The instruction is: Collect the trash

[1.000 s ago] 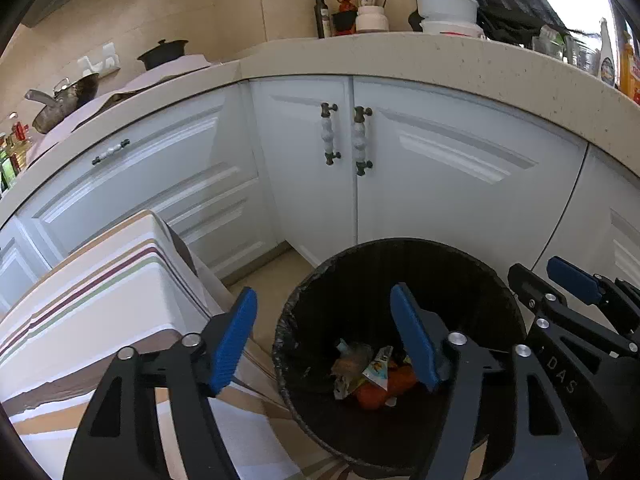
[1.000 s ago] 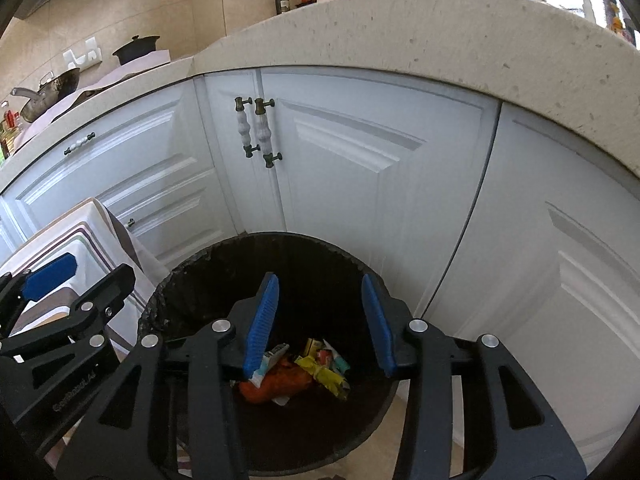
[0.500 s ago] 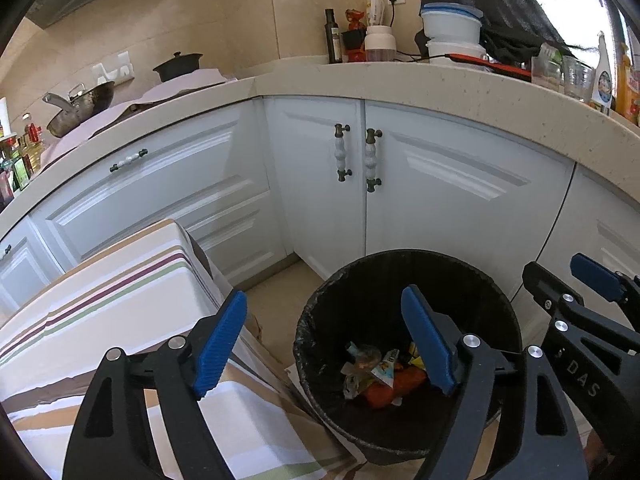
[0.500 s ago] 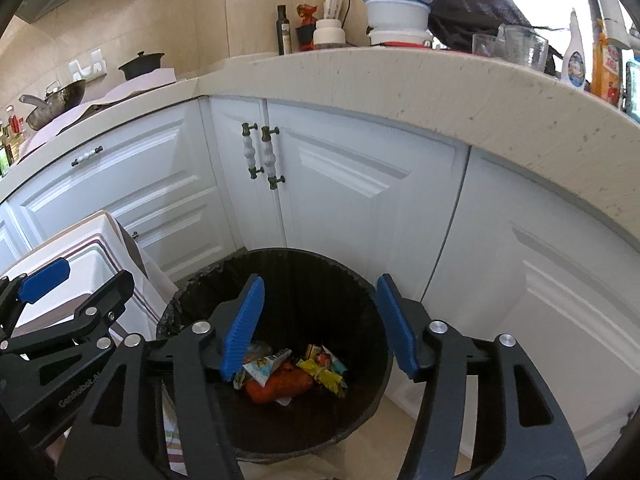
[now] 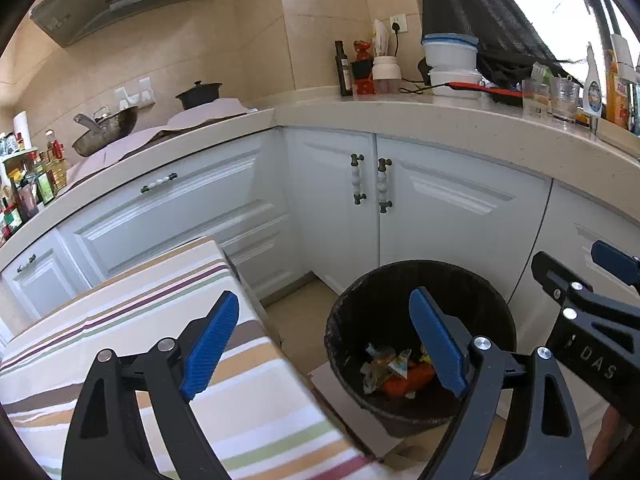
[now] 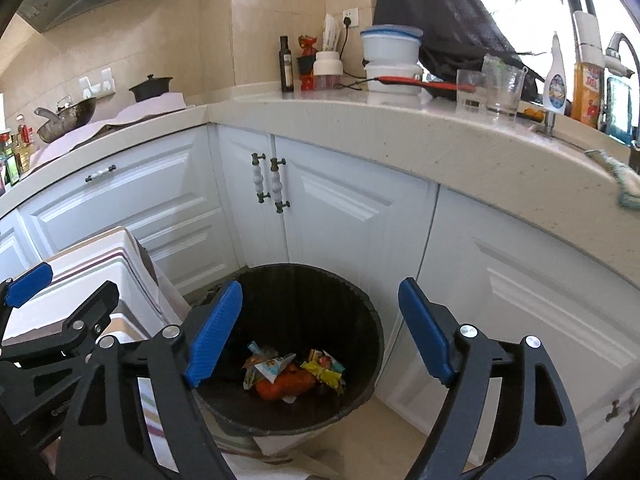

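Observation:
A black trash bin (image 5: pixel 416 280) stands on the floor in the cabinet corner; it also shows in the right wrist view (image 6: pixel 296 276). Colourful wrappers and an orange piece of trash (image 6: pixel 292 372) lie at its bottom, also seen in the left wrist view (image 5: pixel 396 368). My left gripper (image 5: pixel 324 344) is open and empty, above the table edge and the bin's left rim. My right gripper (image 6: pixel 320 332) is open and empty, high over the bin. Each gripper shows at the edge of the other's view.
A table with a striped cloth (image 5: pixel 120 320) is left of the bin. White cabinets (image 5: pixel 440 208) stand behind it, under a beige counter (image 6: pixel 400 132) with bottles, bowls and glasses. Flat cardboard (image 5: pixel 348 404) lies under the bin.
Both grippers have risen and pulled back from the bin, so the counter top has come into view. The right jaws have opened wider. The trash in the bin has not moved.

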`<state>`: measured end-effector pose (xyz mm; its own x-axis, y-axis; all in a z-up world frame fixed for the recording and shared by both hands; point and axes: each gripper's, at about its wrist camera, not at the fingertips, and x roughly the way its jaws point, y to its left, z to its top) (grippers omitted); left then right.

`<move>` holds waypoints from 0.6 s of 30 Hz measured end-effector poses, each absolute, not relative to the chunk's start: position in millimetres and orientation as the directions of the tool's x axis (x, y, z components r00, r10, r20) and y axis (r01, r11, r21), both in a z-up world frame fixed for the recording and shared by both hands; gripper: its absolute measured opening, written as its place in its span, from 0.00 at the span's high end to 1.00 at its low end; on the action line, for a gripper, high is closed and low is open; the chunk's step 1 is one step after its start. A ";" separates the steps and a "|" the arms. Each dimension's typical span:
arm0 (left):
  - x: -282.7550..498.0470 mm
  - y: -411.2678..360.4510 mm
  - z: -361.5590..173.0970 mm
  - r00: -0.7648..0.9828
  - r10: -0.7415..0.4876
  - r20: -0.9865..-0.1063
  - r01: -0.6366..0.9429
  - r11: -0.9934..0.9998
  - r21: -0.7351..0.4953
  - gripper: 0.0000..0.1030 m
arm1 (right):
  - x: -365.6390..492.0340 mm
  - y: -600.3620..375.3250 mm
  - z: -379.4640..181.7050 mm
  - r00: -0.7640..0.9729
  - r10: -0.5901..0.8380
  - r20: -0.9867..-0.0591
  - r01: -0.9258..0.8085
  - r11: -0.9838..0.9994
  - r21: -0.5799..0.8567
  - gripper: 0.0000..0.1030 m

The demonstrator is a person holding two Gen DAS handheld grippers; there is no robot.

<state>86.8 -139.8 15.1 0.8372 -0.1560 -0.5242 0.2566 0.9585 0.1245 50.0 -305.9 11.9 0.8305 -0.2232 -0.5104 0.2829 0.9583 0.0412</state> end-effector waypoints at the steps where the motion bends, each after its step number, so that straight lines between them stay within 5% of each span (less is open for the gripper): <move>1: 82.4 -136.8 16.5 0.837 -0.158 -0.524 0.257 0.959 0.122 0.18 | 45.8 -303.9 13.5 0.833 -0.223 -0.506 0.281 0.959 0.040 0.23; 18: 21.4 -86.8 29.9 0.844 -0.168 -0.509 0.235 0.970 0.069 0.17 | -23.6 -272.4 34.7 0.862 -0.226 -0.455 0.255 0.967 0.002 0.20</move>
<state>21.4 -86.8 29.9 0.8442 -0.1678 -0.5090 0.2346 0.9696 0.0694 -23.6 -272.4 34.7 0.8616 -0.2258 -0.4547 0.2547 0.9670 0.0023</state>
